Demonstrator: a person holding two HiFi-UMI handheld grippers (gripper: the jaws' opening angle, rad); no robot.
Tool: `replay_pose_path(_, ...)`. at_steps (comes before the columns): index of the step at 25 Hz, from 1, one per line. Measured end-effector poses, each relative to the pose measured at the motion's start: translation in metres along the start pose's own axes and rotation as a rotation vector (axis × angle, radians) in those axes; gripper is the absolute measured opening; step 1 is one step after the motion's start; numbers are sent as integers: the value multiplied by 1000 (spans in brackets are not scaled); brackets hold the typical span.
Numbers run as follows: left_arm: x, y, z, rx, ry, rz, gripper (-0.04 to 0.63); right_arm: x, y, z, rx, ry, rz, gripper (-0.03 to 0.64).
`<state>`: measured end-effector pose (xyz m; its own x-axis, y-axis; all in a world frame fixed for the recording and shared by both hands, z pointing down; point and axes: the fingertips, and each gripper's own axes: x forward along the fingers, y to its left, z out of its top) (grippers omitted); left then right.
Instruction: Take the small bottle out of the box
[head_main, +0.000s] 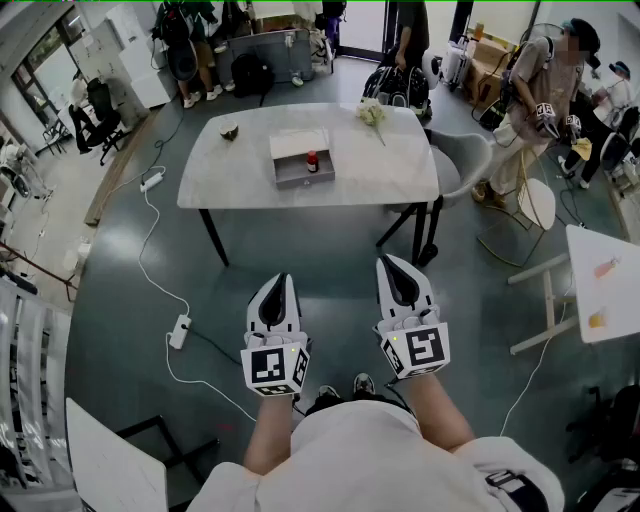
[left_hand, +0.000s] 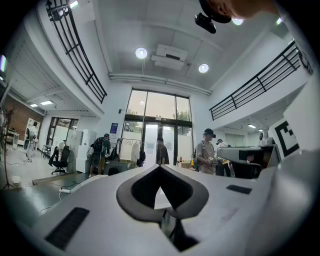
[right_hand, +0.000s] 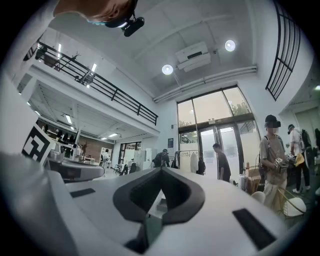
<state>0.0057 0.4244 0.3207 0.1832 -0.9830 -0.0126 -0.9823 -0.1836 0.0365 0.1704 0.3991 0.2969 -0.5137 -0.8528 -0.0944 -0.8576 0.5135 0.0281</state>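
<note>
Near field: left tongs and right tongs, white two-jaw tools held level and side by side above the grey floor. Both are closed tip to tip, with nothing between the jaws.

Far field: white rectangular desk carrying a shallow grey open box. Inside the box stands the small dark bottle with a red cap, apparently upright and well apart from both tongs.

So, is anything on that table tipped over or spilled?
Nothing looks spilled. The small bottle stands upright in the open box. Only the flowers look a bit odd, lying loose near the far corner of the table.
</note>
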Motion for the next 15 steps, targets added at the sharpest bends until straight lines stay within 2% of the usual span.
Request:
replay_pose_path(9,-12,11,1,-6,0,-12,21,3,23,11,-16,-16,21,25)
replay_pose_path(15,-20,29,-6,-22,7,-23,22,8,45,2,8,-10,27,25)
